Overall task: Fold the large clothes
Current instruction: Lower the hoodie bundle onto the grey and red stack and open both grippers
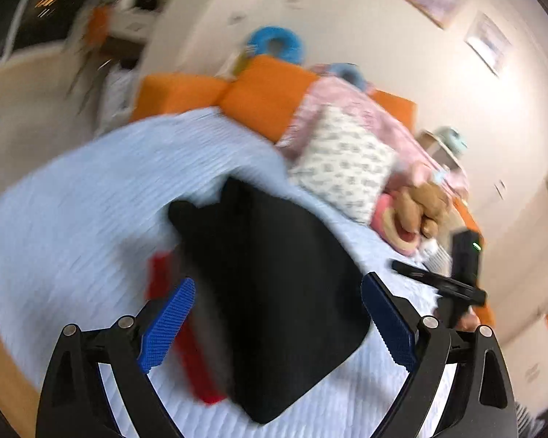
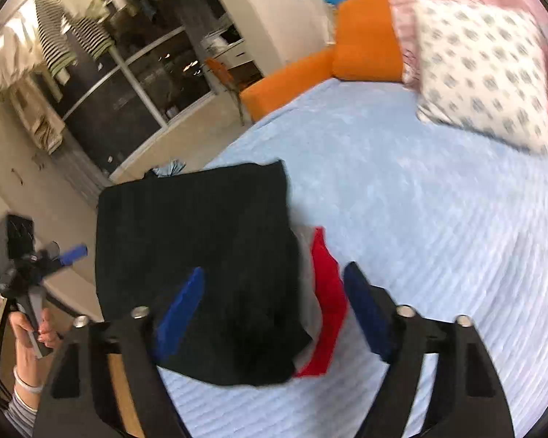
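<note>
A folded black garment [image 1: 270,292] lies on the light blue bedspread [image 1: 91,189], on top of a red garment [image 1: 160,273] whose edge sticks out. My left gripper [image 1: 277,288] is open above the black garment, empty. In the right wrist view the black garment [image 2: 201,248] lies near the bed's edge with the red garment [image 2: 327,292] beside it. My right gripper [image 2: 274,284] is open and empty above them. The left gripper [image 2: 51,255] also shows at far left, held in a hand. Both views are motion-blurred.
A white patterned pillow [image 1: 343,168], a pink blanket [image 1: 350,98] and a teddy bear [image 1: 423,204] lie at the head of the bed. Orange cushions [image 1: 263,91] line the headboard. A dark glass door [image 2: 135,84] and hanging clothes [image 2: 54,43] stand beyond the bed.
</note>
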A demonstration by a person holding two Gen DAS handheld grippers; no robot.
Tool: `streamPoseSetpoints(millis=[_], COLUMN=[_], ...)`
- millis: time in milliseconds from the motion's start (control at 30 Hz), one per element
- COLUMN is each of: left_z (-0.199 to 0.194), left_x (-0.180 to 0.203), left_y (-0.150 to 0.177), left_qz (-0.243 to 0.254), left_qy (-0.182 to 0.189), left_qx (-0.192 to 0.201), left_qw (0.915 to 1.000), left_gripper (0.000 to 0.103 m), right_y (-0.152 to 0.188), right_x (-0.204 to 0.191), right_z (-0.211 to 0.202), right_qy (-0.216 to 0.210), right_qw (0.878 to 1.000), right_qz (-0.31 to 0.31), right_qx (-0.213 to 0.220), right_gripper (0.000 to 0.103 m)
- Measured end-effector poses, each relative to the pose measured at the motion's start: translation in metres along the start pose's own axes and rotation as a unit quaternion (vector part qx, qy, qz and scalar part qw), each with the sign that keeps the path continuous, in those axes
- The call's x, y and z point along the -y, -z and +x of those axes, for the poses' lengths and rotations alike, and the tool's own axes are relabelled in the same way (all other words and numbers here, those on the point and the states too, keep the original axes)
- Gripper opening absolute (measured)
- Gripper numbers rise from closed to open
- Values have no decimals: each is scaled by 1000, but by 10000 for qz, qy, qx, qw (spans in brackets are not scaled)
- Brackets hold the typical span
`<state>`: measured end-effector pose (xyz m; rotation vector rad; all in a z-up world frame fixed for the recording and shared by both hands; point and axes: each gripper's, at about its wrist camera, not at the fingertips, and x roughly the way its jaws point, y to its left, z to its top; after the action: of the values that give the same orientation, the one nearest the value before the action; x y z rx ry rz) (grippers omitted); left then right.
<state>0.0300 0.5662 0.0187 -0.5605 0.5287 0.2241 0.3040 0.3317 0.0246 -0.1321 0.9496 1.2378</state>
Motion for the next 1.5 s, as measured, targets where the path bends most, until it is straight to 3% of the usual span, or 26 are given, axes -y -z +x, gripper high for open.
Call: streamPoseSetpoints(millis=[67,200,300,433,500,600,700,800,900,1000,1100,1200,1300,1367,1433,1500], left_z=[14,49,74,99,111,136,142,146,146,126,74,43,46,62,83,96], left_x=[21,36,6,-37,-50,-54,-66,-82,-79,-67,-46,-15,5,4,-11,-30], left_y=[-18,-47,-54,-50,-40,-32,-23,-17,-22,-37,-50,-44,-25,-12,1,12], left_qz=[129,29,-375,-780,-742,-435,-483,-680,-599,-611,-650,-323,-21,22,-177,-441], left_qy=[24,-210,-458,-409,-424,-737,-628,-430,-586,-573,31,315,315,172,18,63], left_qx=[24,-251,-465,-537,-656,-733,-657,-547,-591,-576,-249,-137,-338,-585,-862,-878], left_qw=[9999,9995,9972,9947,9942,9936,9947,9953,9947,9948,9976,9989,9989,9981,9961,9951], left_gripper=[93,94,94,93,93,93,93,93,93,93,93,93,93,93,93,93], right_y=[-16,-25,-11,9,20,28,38,41,28,16,18,32,58,76,87,93], right_x=[-10,-29,-30,-21,-17,-10,-2,-4,-17,-26,-34,-40,-42,-40,-35,-35], right_z=[17,51,72,106,116,121,126,128,122,95,53,26,25,43,59,69], right_qy=[71,209,169,82,-45,-276,-436,-351,-108,-234,-554,-706,-712,-560,-484,-497], right_qw=[9996,9976,9956,9932,9942,9956,9964,9978,9981,9979,9963,9936,9917,9927,9934,9936], right_qz=[22,-155,-227,-177,-68,101,286,192,-60,-372,-653,-872,-1052,-1065,-1016,-992], right_qx=[-278,-639,-891,-1148,-1075,-885,-665,-531,-609,-481,-116,108,177,-60,-209,-232], right_gripper=[55,50,49,45,45,45,46,46,47,49,49,49,49,49,48,48])
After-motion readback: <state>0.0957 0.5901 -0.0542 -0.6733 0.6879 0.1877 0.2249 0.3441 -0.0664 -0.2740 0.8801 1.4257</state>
